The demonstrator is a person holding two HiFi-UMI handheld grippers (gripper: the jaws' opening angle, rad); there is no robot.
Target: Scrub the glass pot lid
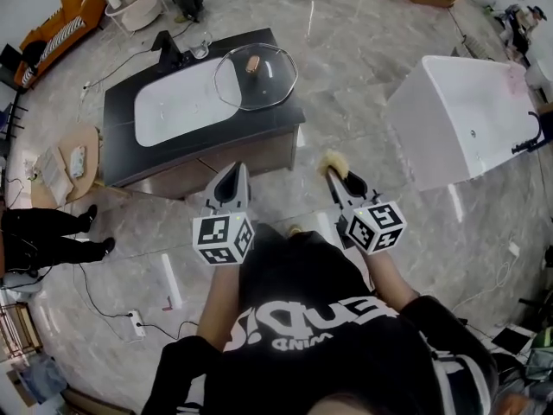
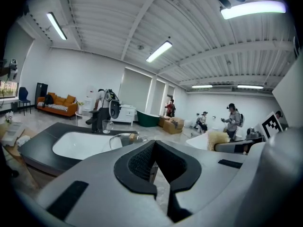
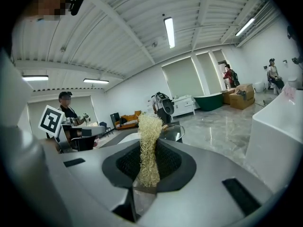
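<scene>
The glass pot lid (image 1: 256, 76) lies flat on the right end of a black counter (image 1: 207, 132), partly over the white sink basin (image 1: 177, 104). Both grippers hang in the air short of the counter's near edge, apart from the lid. My left gripper (image 1: 237, 171) is shut with nothing between its jaws (image 2: 155, 146). My right gripper (image 1: 333, 176) is shut on a yellow fibrous scrubber (image 1: 334, 162), which stands up between the pads (image 3: 148, 148). The lid (image 2: 124, 139) shows ahead in the left gripper view and, behind the scrubber, the lid (image 3: 173, 129) shows in the right gripper view.
A black faucet (image 1: 168, 50) and a glass cup (image 1: 200, 48) stand at the counter's far edge. A white tub (image 1: 467, 115) sits to the right. A person in black (image 1: 47, 232) stands at the left. A cable and power strip (image 1: 136, 319) lie on the floor.
</scene>
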